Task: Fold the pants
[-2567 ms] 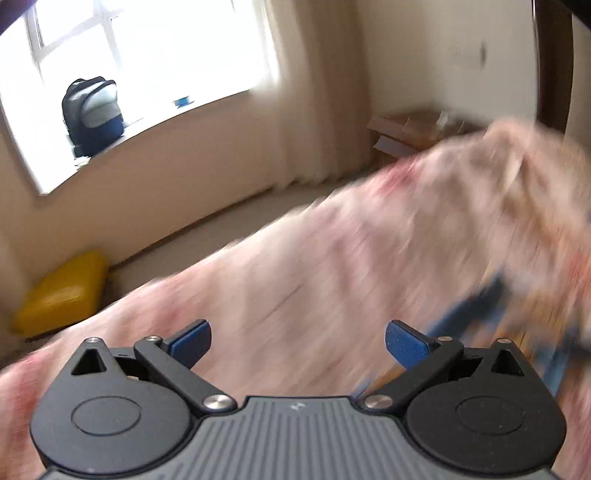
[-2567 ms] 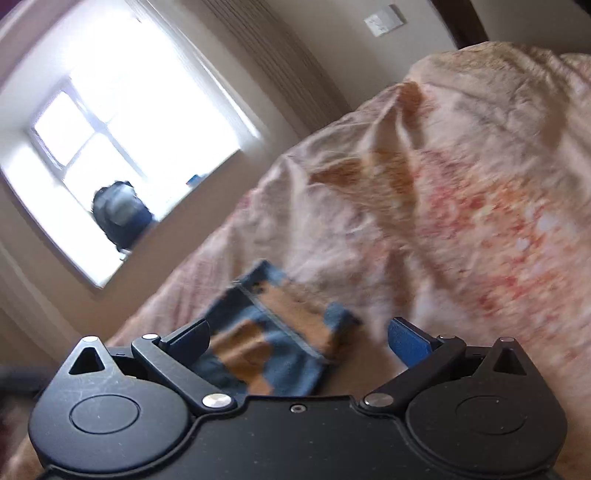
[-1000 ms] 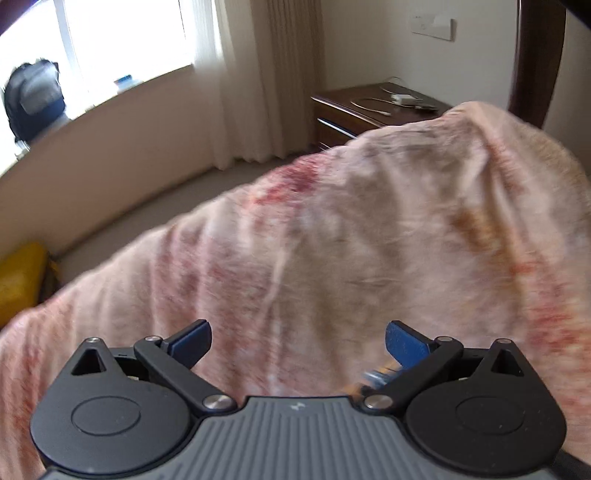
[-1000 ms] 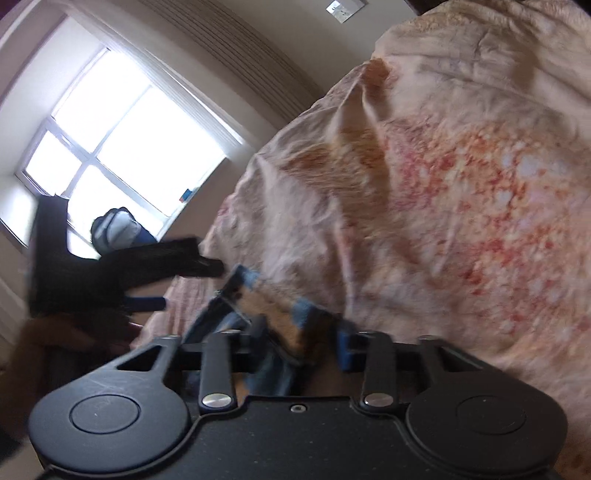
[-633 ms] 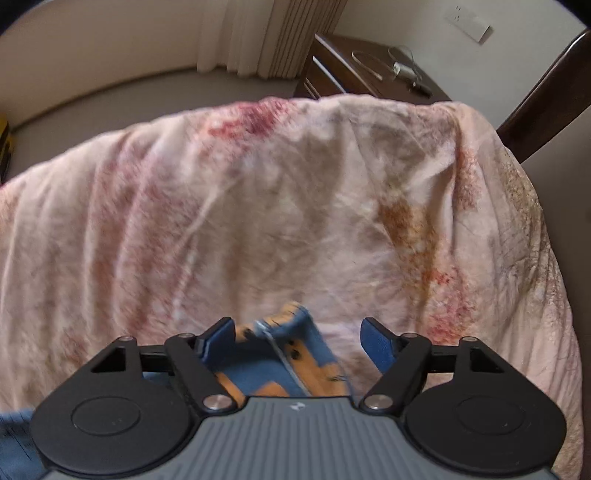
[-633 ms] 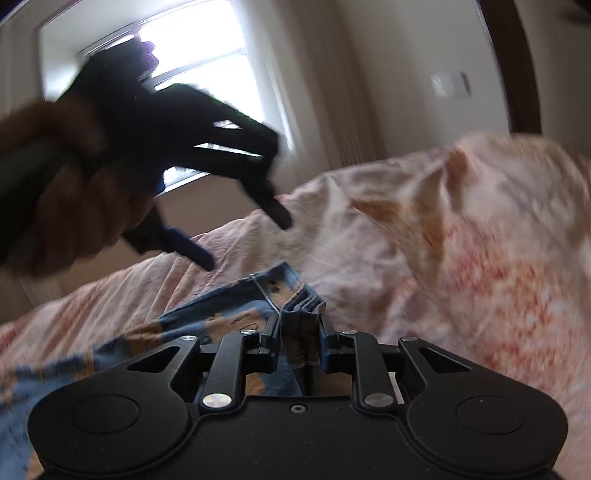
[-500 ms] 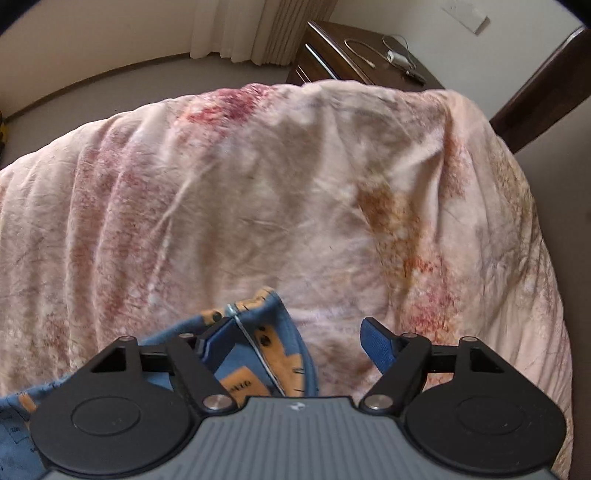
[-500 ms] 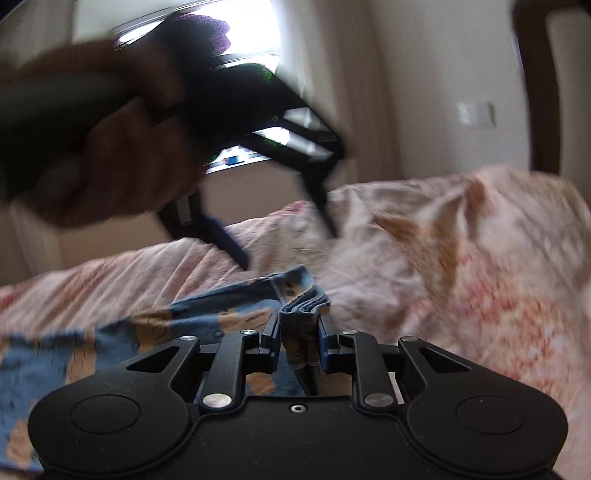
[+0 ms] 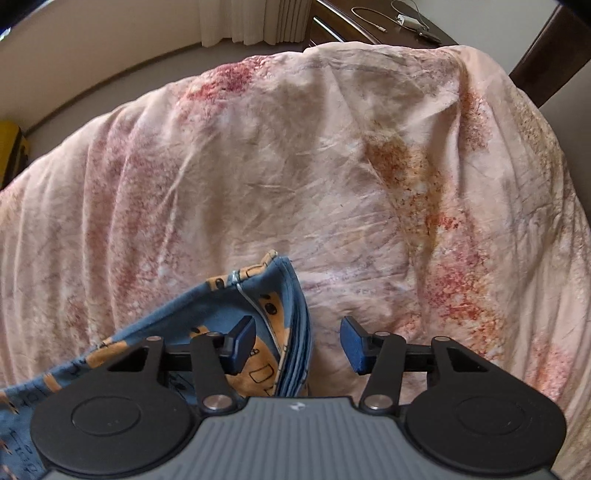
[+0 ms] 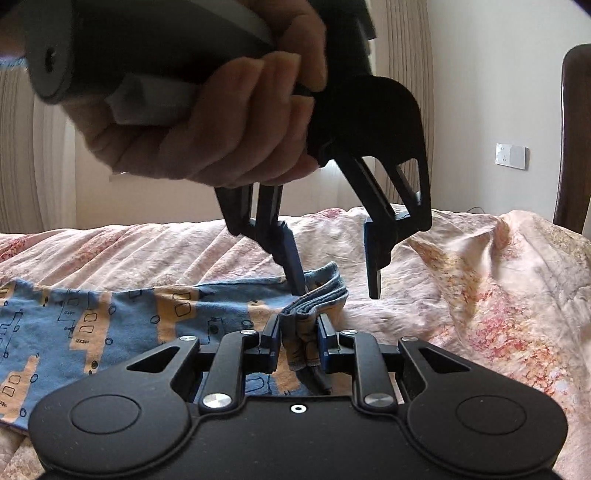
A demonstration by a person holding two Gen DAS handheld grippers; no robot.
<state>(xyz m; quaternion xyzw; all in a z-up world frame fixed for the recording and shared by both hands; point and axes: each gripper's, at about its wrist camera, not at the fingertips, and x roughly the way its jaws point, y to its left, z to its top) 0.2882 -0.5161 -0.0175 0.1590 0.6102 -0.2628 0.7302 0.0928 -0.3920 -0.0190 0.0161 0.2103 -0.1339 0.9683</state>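
Observation:
The pants [image 10: 110, 317] are blue with orange patches and lie flat on a pink bedspread [image 10: 480, 295], stretching left. My right gripper [image 10: 298, 347] is shut on a bunched corner of the pants at their right end. My left gripper [image 10: 338, 273] hangs open just above the same corner, pointing down, one finger [image 10: 291, 262] touching the cloth. In the left wrist view the left gripper [image 9: 298, 345] is open, with the folded edge of the pants [image 9: 273, 321] between its fingers, nearer the left pad.
The pink bedspread [image 9: 295, 166] covers the whole bed. A dark wooden nightstand [image 9: 369, 22] with cables stands beyond the bed, next to curtains [image 9: 255, 18]. A dark bedpost [image 10: 574, 140] rises at the right. A yellow case [image 9: 11, 151] lies on the floor.
My right gripper closed on the pants corner and lifted it slightly. My left gripper swung in from the left, came down over the same corner and stayed open.

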